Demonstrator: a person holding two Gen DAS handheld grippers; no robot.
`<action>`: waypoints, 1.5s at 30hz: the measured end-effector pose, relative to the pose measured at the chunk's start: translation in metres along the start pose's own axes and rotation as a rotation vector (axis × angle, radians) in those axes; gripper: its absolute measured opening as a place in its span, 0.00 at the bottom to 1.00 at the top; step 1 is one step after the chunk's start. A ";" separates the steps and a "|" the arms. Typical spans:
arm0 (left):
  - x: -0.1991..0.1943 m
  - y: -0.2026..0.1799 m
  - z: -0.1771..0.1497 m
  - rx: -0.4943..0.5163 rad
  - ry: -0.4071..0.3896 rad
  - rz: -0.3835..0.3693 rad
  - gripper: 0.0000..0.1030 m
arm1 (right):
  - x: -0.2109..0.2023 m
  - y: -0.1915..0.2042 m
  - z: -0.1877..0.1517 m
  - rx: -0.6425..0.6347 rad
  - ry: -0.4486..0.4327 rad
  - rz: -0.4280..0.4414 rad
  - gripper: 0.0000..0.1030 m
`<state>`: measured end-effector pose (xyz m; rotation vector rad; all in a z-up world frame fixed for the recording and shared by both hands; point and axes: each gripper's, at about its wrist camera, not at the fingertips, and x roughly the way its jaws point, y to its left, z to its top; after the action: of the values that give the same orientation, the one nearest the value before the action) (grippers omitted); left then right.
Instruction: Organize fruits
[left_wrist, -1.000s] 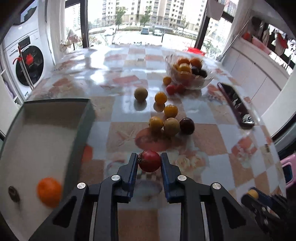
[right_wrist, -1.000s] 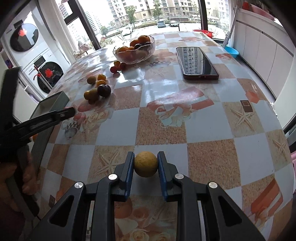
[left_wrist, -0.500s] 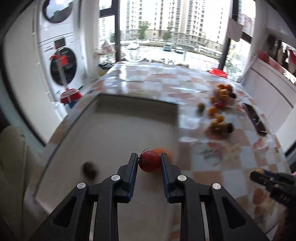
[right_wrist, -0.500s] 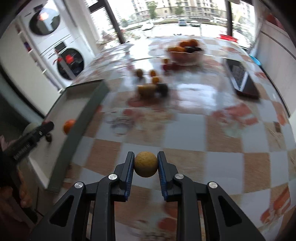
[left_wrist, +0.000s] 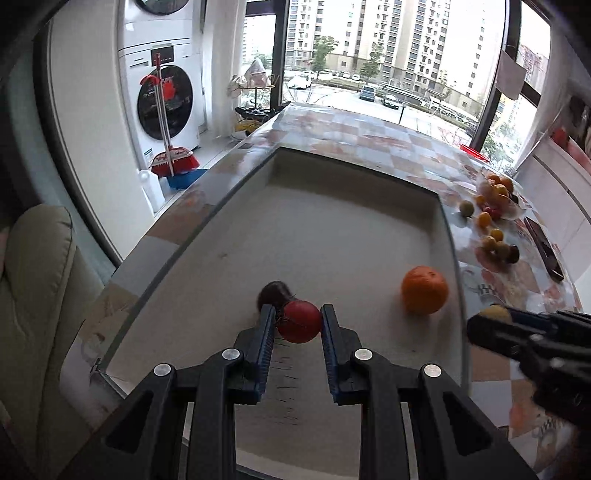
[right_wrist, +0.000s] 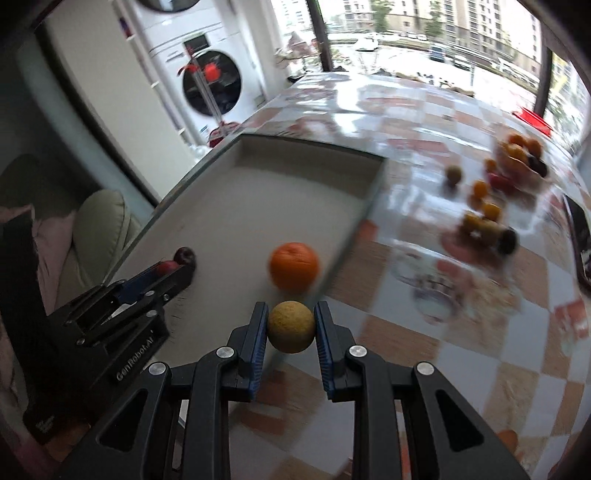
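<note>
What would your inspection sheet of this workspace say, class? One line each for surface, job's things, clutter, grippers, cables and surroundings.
Surface: table under a glossy checked cloth.
Job's things: grey tray holding an orange and a dark fruit; loose small fruits beside a glass bowl of fruit.
Clutter: phone lying near the table edge.
Grippers: left gripper shut on a red fruit over the tray; right gripper shut on a yellow fruit at the tray's edge.
Cables: nothing seen.
Surroundings: washing machine, broom, cushioned seat, windows.
</note>
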<state>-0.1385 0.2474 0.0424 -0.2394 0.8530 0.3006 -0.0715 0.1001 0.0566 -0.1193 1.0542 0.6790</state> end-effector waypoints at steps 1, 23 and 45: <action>0.002 0.002 0.000 -0.005 0.004 0.000 0.26 | 0.006 0.005 0.002 -0.011 0.008 0.001 0.27; 0.007 0.008 0.003 -0.052 0.016 0.048 0.96 | -0.025 -0.004 0.012 -0.072 -0.135 -0.117 0.94; 0.035 -0.195 -0.020 0.442 0.015 -0.002 0.97 | -0.067 -0.237 -0.116 0.396 -0.125 -0.508 1.00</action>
<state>-0.0617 0.0654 0.0196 0.1690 0.9117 0.1023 -0.0460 -0.1648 0.0006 0.0011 0.9670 0.0134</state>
